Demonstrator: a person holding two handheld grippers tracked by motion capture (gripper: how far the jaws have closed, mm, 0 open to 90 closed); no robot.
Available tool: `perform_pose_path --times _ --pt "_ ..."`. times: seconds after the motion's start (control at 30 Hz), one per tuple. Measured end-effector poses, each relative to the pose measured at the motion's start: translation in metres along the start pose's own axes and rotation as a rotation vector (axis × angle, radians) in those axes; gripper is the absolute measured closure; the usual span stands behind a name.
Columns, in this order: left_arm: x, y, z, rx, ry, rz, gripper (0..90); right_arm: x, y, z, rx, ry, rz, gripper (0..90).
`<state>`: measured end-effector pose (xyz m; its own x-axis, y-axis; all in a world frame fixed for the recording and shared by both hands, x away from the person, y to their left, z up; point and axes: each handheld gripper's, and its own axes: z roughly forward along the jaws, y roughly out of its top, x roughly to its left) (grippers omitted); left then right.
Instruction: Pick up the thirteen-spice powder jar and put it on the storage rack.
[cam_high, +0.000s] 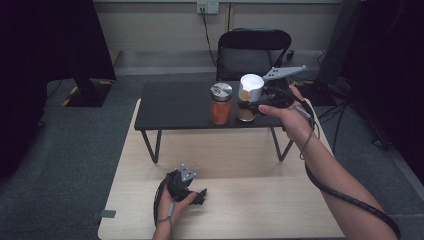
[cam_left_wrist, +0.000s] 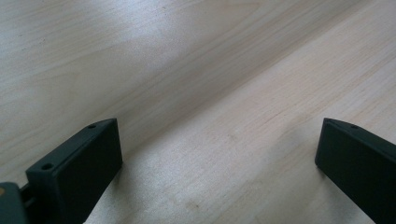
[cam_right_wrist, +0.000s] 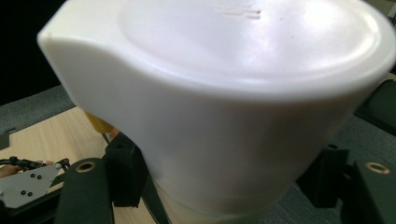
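The right tongs (cam_high: 251, 106) clamp a white-capped glass spice jar (cam_high: 249, 97) just right of the silver-lidded orange spice jar (cam_high: 220, 104) on the low black bench (cam_high: 172, 107). A careless swing could topple that neighbour. The left tongs (cam_high: 196, 196) rest open on pale wood (cam_high: 260, 200); grey carpet surrounds.

High view: above the near side, facing forward and down over wooden table (cam_high: 250, 165). Left gripper view: close over that tabletop (cam_left_wrist: 196, 93). Right gripper view: pressed against white jar lid (cam_right_wrist: 224, 93), also seen from above (cam_high: 251, 86).
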<state>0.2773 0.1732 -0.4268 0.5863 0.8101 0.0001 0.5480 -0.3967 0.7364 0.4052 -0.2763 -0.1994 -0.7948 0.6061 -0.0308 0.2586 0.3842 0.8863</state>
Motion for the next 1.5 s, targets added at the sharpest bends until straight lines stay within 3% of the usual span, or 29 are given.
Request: perform_pose_path --times 0.73,0.83,1.07,1.27,1.5 --pt "0.0 0.0 0.0 0.0 0.0 0.0 0.0 0.007 -0.003 0.001 -0.016 -0.025 0.0 29.6" --pt "0.0 0.0 0.0 0.0 0.0 0.0 0.0 0.005 -0.005 0.001 -0.029 -0.015 0.029 25.6" --pt "0.0 0.0 0.0 0.0 0.0 0.0 0.0 0.007 -0.003 0.002 -0.002 -0.012 0.039 15.2" --pt "0.0 0.0 0.0 0.0 0.0 0.0 0.0 0.013 -0.003 0.001 0.024 -0.037 0.025 4.9" --pt "0.0 0.0 0.0 0.0 0.0 0.0 0.0 0.018 -0.007 -0.004 0.007 -0.05 0.055 0.0"
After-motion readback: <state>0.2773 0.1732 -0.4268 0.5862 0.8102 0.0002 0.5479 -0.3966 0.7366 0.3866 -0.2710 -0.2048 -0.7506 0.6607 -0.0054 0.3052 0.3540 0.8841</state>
